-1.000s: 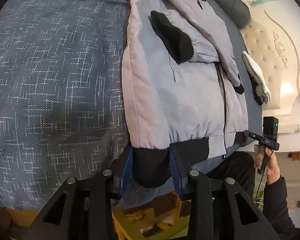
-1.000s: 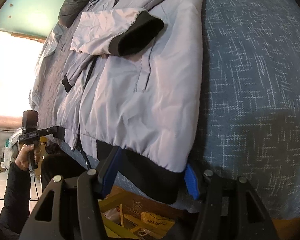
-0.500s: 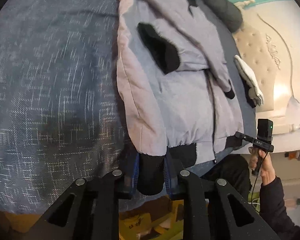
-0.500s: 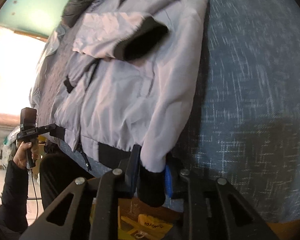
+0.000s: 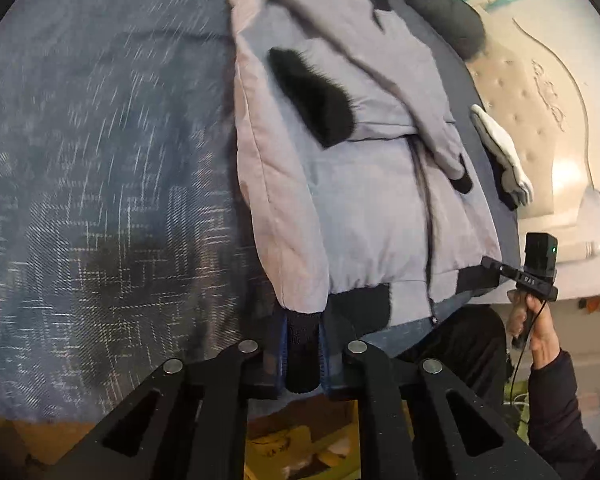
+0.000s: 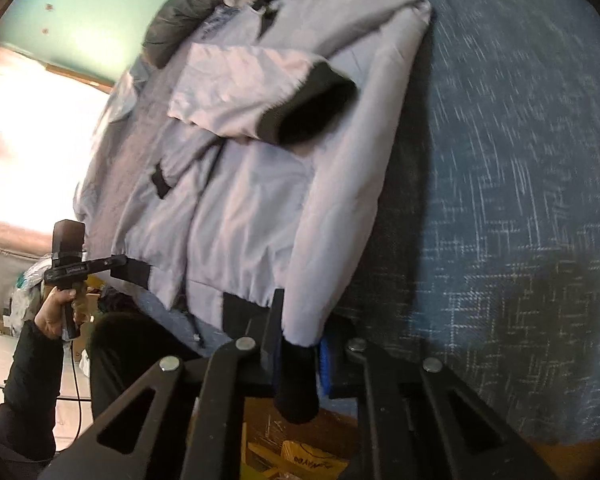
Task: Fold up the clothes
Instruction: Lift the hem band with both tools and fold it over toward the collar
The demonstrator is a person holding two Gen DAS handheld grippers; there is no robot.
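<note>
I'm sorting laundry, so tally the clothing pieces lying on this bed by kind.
grey jacket: 1
dark padded garment: 1
small white-and-grey piece, maybe a glove: 1
Total: 3

- Broad blue cross-hatched bedspread [image 5: 100, 200] is lying bare beside the padded light-grey jacket [image 5: 360, 208], giving open passage on that side.
- Cream tufted headboard [image 5: 540, 120] is closing off the far edge.
- White folded cloth [image 5: 500, 152] and dark rolled garment [image 5: 440, 12] are crowding the narrow strip between jacket and headboard.
</note>
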